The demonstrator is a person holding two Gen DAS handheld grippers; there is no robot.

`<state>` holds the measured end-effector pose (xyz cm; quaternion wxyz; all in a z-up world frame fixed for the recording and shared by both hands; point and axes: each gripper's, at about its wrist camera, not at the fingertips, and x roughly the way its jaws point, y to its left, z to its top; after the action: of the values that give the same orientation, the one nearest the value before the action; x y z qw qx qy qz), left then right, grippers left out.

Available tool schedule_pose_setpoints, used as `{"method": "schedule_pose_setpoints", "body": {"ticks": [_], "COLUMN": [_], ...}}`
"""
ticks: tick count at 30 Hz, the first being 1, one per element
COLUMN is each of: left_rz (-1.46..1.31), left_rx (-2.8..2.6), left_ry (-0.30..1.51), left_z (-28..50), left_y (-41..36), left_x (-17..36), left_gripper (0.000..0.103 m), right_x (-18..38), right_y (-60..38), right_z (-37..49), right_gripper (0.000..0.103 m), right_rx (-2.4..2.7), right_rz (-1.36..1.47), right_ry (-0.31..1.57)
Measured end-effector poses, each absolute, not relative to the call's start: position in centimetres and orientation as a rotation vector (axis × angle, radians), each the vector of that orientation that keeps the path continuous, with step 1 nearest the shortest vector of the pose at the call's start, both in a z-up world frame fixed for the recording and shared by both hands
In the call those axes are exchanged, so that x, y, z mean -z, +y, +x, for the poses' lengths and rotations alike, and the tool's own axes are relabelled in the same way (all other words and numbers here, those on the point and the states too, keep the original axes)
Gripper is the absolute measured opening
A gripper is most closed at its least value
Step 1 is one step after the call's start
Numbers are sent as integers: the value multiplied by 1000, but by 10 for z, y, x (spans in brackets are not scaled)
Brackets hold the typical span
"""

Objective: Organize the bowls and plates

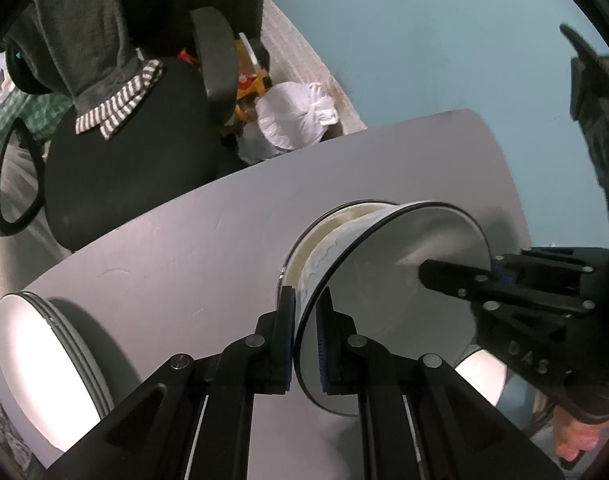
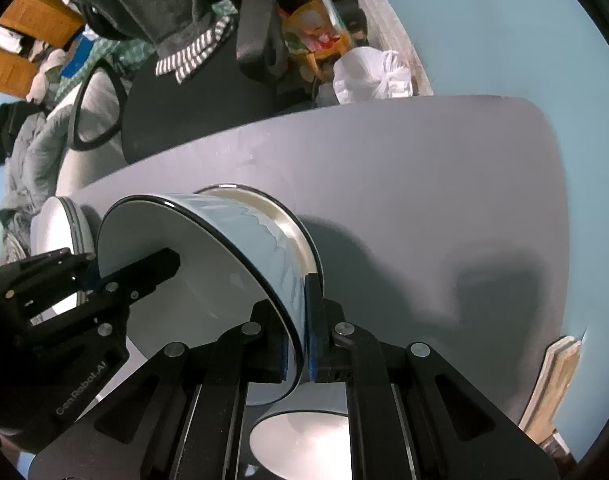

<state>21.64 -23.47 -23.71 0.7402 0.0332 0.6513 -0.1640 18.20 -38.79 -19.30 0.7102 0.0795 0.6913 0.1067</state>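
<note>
A bowl, pale blue outside and white inside with a dark rim, is held by both grippers at opposite sides of its rim. My left gripper is shut on its wall. My right gripper is shut on the opposite wall. Right under it a second bowl with a cream inside stands on the grey table. Whether the two bowls touch I cannot tell.
A stack of white dishes stands at the table's left. Another white-inside bowl sits near the front. Beyond the table are a black office chair with a grey garment, a white bag and blue floor.
</note>
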Motion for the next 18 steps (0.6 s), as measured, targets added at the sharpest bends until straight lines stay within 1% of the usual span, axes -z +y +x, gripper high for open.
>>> {"method": "schedule_pose_setpoints", "body": {"ticks": [8, 9, 11, 14, 15, 16, 17, 18], "left_rz": [40, 36, 28, 19, 16, -3, -20, -45], "left_rx": [347, 344, 342, 336, 335, 337, 337, 338], "left_ry": [1456, 1460, 1469, 1484, 1488, 1498, 1505, 1508], "left_z": [219, 219, 219, 220, 221, 221, 222, 222], "left_y": [-234, -234, -234, -234, -234, -233, -232, -230], "left_x": [240, 240, 241, 242, 242, 241, 241, 240], "left_gripper": [10, 12, 13, 14, 16, 18, 22, 26], "right_x": [194, 193, 190, 187, 184, 182, 179, 175], "right_y": [-385, -385, -385, -382, -381, -381, -381, -381], "right_z": [189, 190, 191, 191, 192, 193, 194, 195], "right_gripper": [14, 17, 26, 33, 35, 42, 51, 55], "right_rx": [-241, -246, -256, -259, -251, -236, -224, -218], "right_rz": [171, 179, 195, 184, 170, 151, 137, 132], "right_ry": [1577, 1583, 1587, 1585, 1577, 1566, 1553, 1538]}}
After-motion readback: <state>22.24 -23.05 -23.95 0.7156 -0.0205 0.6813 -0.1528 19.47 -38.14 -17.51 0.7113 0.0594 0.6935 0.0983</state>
